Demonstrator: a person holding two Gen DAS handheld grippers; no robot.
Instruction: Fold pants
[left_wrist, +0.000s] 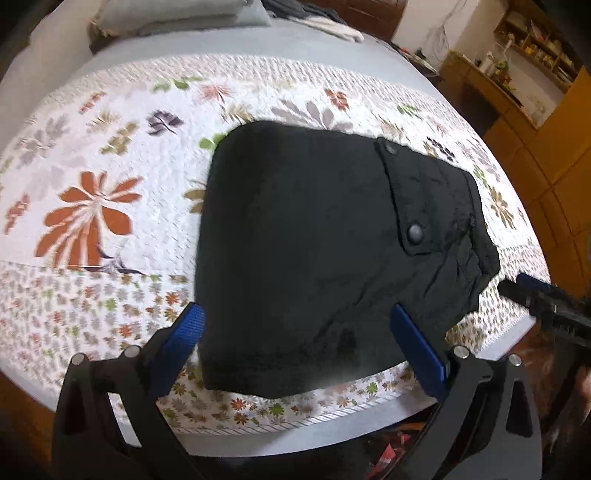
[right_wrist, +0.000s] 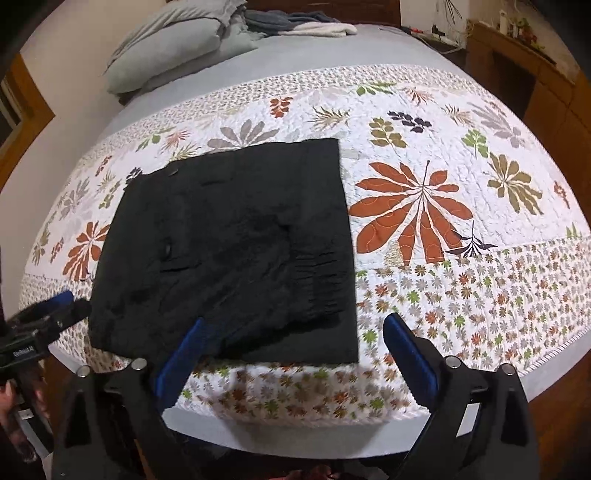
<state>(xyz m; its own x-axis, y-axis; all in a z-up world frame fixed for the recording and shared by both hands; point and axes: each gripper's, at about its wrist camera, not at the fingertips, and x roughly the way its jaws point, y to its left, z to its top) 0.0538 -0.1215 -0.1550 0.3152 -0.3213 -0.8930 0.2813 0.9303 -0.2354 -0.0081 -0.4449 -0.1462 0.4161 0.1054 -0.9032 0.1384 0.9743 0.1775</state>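
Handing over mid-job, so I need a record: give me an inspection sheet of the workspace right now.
Surface: bed with floral quilt, flat.
Job's things: black pants folded into a compact rectangle near the quilt's front edge.
Clutter: grey pillow and bundled laundry at the far end.
Grippers: left gripper open above the pants; right gripper open, nothing held.
Cables: wires on the far wall.
Surroundings: wooden shelves, wooden cabinet.

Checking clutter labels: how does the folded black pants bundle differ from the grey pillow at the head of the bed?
The black pants lie flat and squared on the floral quilt; the grey pillow is puffy, on the plain grey sheet.
Pants sit near the bed's front edge; pillow at the far end.
Pants have snap buttons; pillow is plain.
Both are soft and untouched.
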